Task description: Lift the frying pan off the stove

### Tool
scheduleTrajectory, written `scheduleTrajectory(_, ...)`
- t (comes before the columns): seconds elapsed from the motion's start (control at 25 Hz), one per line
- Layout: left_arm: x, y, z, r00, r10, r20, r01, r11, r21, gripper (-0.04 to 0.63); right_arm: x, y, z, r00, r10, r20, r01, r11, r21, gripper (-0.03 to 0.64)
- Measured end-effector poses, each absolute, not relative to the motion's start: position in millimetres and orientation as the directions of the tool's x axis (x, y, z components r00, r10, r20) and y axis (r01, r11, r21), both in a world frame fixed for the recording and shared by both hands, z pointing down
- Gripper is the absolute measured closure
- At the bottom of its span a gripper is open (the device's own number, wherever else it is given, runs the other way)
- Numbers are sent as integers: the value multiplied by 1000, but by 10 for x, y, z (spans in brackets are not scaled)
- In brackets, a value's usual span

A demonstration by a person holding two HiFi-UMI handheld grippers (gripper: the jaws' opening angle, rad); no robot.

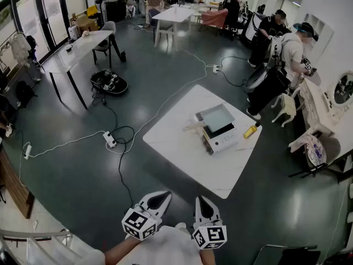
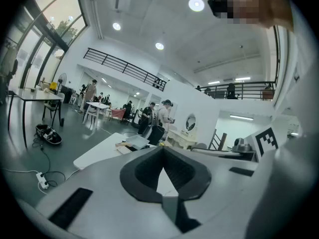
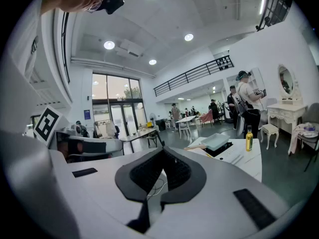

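A square grey frying pan (image 1: 215, 117) with a wooden handle (image 1: 193, 127) sits on a white single-burner stove (image 1: 223, 139) on the white table (image 1: 176, 148). The pan also shows far off in the left gripper view (image 2: 133, 142) and in the right gripper view (image 3: 217, 141). Both grippers hang close to my body, well short of the table's near corner. My left gripper (image 1: 163, 196) (image 2: 162, 148) is shut and empty. My right gripper (image 1: 202, 202) (image 3: 162, 151) is shut and empty too.
A yellow oil bottle (image 1: 252, 130) (image 3: 248, 138) stands on the table right of the stove. A power strip (image 1: 109, 139) and cables lie on the floor to the left. People (image 1: 292, 48), a stool (image 1: 284, 106) and a white dresser (image 1: 325, 106) are at the right.
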State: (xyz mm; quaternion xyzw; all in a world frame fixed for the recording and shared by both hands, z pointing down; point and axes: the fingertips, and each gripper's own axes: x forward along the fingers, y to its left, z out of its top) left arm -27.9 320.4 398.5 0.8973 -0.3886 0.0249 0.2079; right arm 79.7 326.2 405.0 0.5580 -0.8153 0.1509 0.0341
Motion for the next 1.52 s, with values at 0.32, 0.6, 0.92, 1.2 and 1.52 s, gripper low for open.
scheduleTrajectory(0.32,39,2992,4009,671,-714,202,-734,-601,315,593,1164,2994,4007,-377,-905,199,-922,346,-175,618)
scheduleTrajectory(0.6,-155,2851,4018,685,-699,205,-721,-612,324,594,960,2805,4073,-400,-883,247,-905,337,-261,618)
scheduleTrajectory(0.92,-874,2534,4016,718,-670,187,-688,-644,335,594,353,2468,4089,-318,-919,234,-932,258,-256,617)
scheduleTrajectory(1.2,-1417,2180,4224,745,-638,193,-661,-668,341,594,-181,2149,4206,-298,-920,256,-947,251,-202,617)
scheduleTrajectory(1.52,-1458,1729,4237,782,-597,177,-616,-699,363,594,-229,1829,4217,-257,-926,278,-963,221,-153,617)
